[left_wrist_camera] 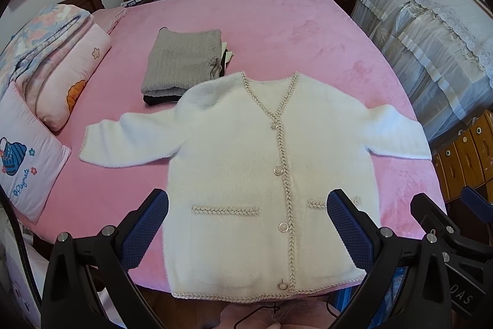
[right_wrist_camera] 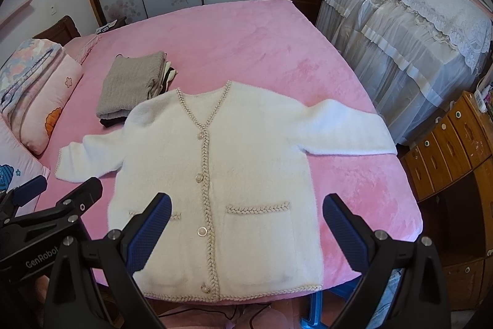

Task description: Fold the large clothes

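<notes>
Left wrist: cardigan (left_wrist_camera: 246, 174) flat, unfolded

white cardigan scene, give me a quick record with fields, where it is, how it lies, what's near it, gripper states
garment: white cardigan with braided beige trim, buttoned
lie: flat, front up, both sleeves spread out, hem at the near edge
surface: pink bed cover
beyond its shoulder: stack of folded clothes, grey knit on top
far side: pillows by the headboard
left gripper: open, above the hem, holding nothing
right gripper: open, above the hem, holding nothing
fold: not yet begun
</notes>
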{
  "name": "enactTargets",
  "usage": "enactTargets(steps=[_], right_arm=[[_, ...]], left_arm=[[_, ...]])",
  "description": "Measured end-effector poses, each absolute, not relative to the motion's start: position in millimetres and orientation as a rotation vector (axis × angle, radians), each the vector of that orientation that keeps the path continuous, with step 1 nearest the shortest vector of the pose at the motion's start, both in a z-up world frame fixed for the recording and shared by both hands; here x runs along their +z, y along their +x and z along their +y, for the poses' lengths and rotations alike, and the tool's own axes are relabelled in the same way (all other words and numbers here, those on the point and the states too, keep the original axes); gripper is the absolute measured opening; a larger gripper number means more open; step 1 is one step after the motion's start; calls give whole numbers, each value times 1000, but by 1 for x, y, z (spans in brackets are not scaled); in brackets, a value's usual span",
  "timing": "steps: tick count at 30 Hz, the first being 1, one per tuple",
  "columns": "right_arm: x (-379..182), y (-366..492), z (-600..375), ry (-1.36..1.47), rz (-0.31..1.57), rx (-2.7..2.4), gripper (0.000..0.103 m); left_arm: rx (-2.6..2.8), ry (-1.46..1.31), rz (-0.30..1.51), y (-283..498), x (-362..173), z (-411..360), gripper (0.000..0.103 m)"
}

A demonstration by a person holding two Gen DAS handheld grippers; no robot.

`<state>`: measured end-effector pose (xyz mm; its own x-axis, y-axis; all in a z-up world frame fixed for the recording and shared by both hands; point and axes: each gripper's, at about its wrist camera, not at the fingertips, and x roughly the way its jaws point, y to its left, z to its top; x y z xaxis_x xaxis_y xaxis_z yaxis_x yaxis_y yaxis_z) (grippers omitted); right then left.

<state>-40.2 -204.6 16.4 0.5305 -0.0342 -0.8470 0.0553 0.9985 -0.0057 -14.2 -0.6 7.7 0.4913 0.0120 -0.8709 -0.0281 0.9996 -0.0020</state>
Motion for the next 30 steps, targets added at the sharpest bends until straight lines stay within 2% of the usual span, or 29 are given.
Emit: enactTargets(steps=[30], right_arm=[[20, -50, -203, 46, 1003, -78, 99]], left_arm=[[1, 3, 1043, -20, 8, 0, 102]])
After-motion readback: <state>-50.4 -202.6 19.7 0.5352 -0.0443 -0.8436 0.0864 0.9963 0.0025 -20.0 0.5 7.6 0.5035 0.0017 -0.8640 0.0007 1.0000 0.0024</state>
